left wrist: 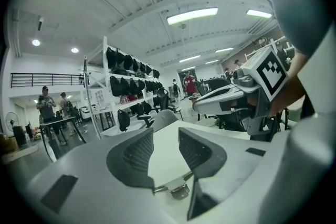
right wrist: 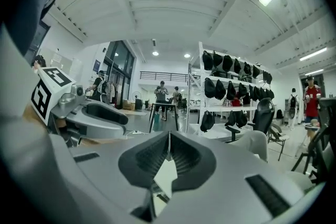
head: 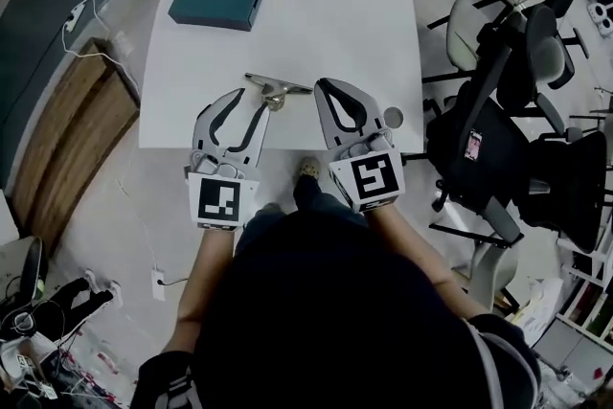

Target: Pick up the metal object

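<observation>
White table (head: pixel 316 24) below, metal object (head: pixel 276 89) lying near its front edge (teal box (head: pixel 216 0) away at the far corner). On the left gripper (head: pixel 247 105) the jaws stand apart right at the object, not clamping it. The right gripper (head: pixel 328 87) has its jaws pressed together, empty.

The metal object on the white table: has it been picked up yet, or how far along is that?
Done: the left gripper sits right at the metal object, jaws apart, with the object showing in the gap between them. In hand: nothing yet; the object lies flat on the table, not pinched. The right gripper is shut and empty beside it. Left to do: close the left jaws on it and lift.
</observation>
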Available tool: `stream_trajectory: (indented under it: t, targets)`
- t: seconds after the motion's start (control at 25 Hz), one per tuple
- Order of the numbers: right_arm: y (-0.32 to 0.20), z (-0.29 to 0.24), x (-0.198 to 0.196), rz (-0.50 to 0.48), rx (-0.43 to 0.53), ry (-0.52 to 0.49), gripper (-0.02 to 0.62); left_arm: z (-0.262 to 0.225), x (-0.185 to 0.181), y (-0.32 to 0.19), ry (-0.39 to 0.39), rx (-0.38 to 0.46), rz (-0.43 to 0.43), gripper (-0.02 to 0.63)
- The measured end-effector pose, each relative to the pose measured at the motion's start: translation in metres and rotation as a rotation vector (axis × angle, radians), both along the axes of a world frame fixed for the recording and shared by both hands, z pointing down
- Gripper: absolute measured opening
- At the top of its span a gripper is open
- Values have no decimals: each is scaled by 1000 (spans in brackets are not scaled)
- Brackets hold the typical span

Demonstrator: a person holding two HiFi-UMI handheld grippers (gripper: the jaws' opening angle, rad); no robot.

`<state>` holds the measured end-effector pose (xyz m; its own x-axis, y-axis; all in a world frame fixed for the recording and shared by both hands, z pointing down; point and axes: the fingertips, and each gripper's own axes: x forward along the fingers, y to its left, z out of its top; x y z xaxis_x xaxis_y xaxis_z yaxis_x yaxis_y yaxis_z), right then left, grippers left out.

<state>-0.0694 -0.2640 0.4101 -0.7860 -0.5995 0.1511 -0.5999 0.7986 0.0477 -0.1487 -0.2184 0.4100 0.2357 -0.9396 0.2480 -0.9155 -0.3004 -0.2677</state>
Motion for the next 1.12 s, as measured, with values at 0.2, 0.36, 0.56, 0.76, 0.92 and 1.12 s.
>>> stream_trajectory:
  t: [0.2,0.36,0.56,0.76,0.92,1.12]
  targets:
    - [-19,14,4,-28,-34,-5,28,17,3,-19,-27,-57,-11,129]
    - [-26,26,11,-22,-58,0,28,38,3,-27,-60,-125,9,129]
    - [-32,31,17,15,-88,0,28,74,0,-34,-157,-243,90,138]
    - [-31,42,22,61,-140,18,28,114,0,-36,-194,-358,200,144]
    - [-26,43,19,92,-158,31,28,137,-4,-37,-245,-433,298,146]
    - [-23,52,20,143,-183,53,28,173,-3,-40,-373,-530,438,150]
